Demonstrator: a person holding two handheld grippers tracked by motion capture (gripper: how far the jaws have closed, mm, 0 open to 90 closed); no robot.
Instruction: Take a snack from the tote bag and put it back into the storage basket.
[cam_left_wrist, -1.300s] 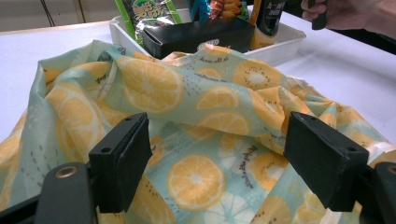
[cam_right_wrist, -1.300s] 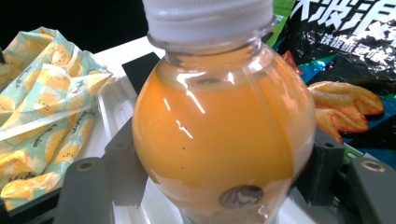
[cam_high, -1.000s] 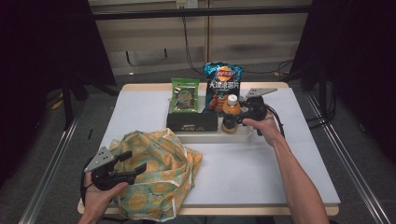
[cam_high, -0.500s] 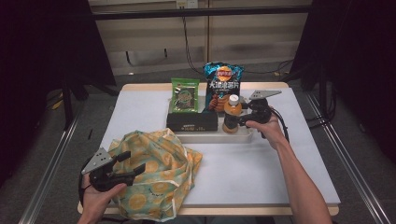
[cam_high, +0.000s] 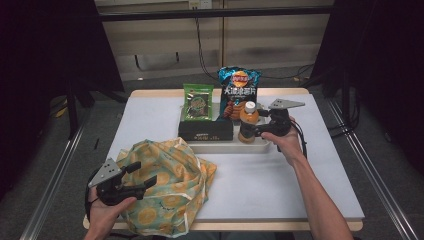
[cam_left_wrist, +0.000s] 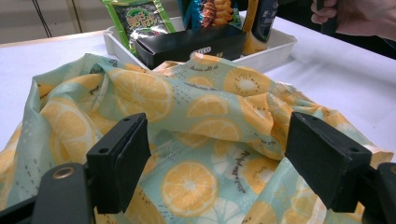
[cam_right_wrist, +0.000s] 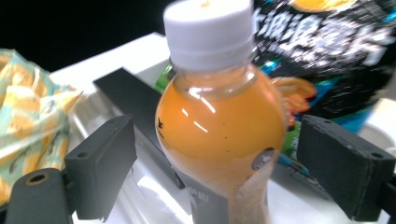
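An orange juice bottle (cam_high: 248, 120) with a white cap stands upright at the right end of a white tray (cam_high: 220, 147). My right gripper (cam_high: 256, 124) reaches in from the right. Its jaws have just been opening and stand either side of the bottle (cam_right_wrist: 219, 126), with a gap at each pad. Right gripper (cam_right_wrist: 219, 158) is open. A fruit-print cloth bag (cam_high: 170, 185) lies crumpled at the table's front left. My left gripper (cam_high: 145, 173) hovers at its left edge. In the left gripper view the left gripper (cam_left_wrist: 219, 154) is open wide over the cloth (cam_left_wrist: 196, 107).
In the tray lies a black box (cam_high: 206, 130), with a green snack packet (cam_high: 197, 102) and a blue crisp bag (cam_high: 237, 90) standing behind it. The white table (cam_high: 280, 180) has bare room at front right. Dark floor and metal rails surround the table.
My right hand has drawn back a little to the right and its jaws have widened off the bottle. The left hand and the bag have kept still.
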